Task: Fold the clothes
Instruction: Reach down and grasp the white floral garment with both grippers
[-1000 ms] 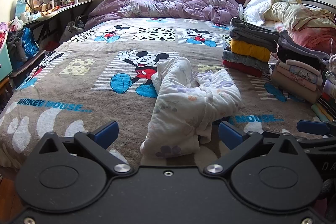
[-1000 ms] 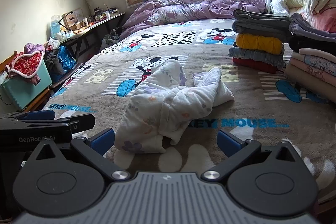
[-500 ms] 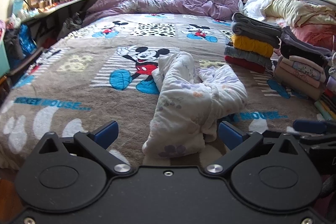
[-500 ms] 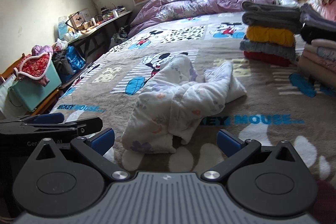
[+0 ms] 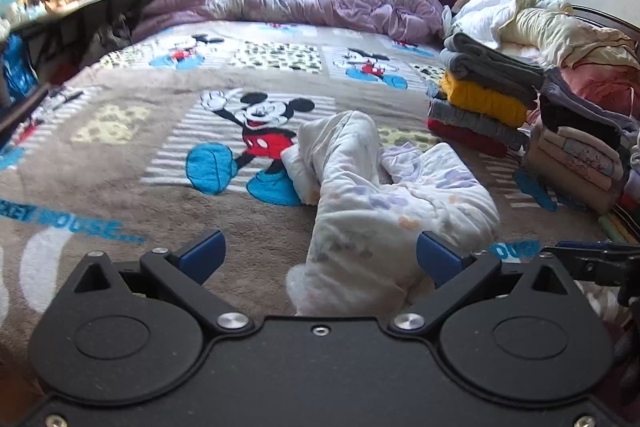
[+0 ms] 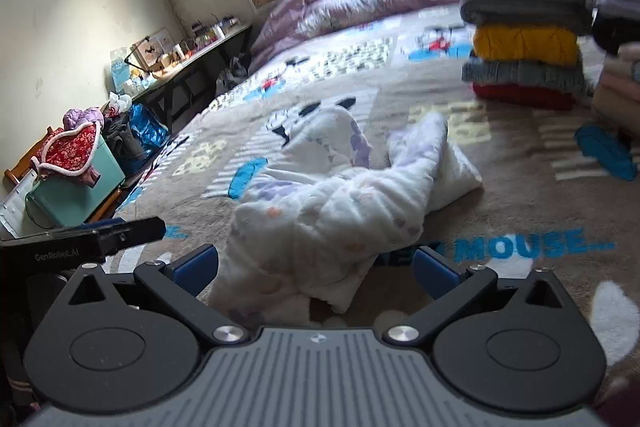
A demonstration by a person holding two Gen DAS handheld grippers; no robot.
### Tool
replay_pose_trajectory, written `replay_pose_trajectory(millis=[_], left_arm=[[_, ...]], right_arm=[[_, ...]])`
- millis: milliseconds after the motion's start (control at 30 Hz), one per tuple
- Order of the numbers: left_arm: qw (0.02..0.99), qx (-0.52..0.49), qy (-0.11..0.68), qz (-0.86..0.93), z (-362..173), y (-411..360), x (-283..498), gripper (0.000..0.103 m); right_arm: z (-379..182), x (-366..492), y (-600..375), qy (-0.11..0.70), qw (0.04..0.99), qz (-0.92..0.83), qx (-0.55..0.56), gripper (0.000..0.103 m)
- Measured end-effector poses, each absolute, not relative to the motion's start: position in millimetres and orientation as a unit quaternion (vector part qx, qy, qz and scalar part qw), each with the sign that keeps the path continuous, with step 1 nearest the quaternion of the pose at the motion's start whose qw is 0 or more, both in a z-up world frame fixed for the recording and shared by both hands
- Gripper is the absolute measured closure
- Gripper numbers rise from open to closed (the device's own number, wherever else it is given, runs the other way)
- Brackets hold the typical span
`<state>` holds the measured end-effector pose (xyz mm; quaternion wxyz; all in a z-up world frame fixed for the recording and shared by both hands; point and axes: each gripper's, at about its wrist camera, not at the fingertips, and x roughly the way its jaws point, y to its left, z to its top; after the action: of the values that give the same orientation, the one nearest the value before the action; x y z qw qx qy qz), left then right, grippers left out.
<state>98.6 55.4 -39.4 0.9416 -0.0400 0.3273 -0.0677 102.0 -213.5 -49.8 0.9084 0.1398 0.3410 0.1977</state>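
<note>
Crumpled garment (image 5: 384,203) on blanket (image 5: 120,155) (unfolded)

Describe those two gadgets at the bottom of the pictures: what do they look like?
Both are black two-finger clamps. The left gripper has a smooth black body, round pivot housings, silver screws and blue fingertips. The right gripper is alike, but its centre plate is grey and ribbed; its fingertips are blue too. Seen from the right wrist camera, the left one carries white "GenRobot.AI" lettering.

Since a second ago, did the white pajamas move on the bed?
No. The white pajamas lie crumpled beside the Mickey picture as before; only the cameras came closer.
</note>
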Motion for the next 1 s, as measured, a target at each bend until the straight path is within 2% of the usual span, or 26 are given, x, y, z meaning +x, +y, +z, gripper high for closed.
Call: replay_pose_trajectory(millis=[600,867,933,1000], left_arm=[[0.916,-0.006,0.371,-0.154,-55.8,40.4,259.1,0.003],[0.899,0.005,0.399,-0.18,-67.8,33.3,330.6,0.022],[0.893,0.002,0.41,-0.188,-72.4,34.4,343.6,0.031],[0.886,-0.002,0.42,-0.196,-76.5,35.5,355.7,0.031]], right_arm=[[-77.7,235.5,-262.9,0.366,0.897,0.199,0.15,0.0],[-92.5,298.7,-259.5,0.378,0.889,0.206,0.155,0.01],[-96.7,311.7,-256.5,0.382,0.887,0.209,0.154,0.016],[-101.8,322.5,-252.9,0.387,0.885,0.21,0.149,0.018]])
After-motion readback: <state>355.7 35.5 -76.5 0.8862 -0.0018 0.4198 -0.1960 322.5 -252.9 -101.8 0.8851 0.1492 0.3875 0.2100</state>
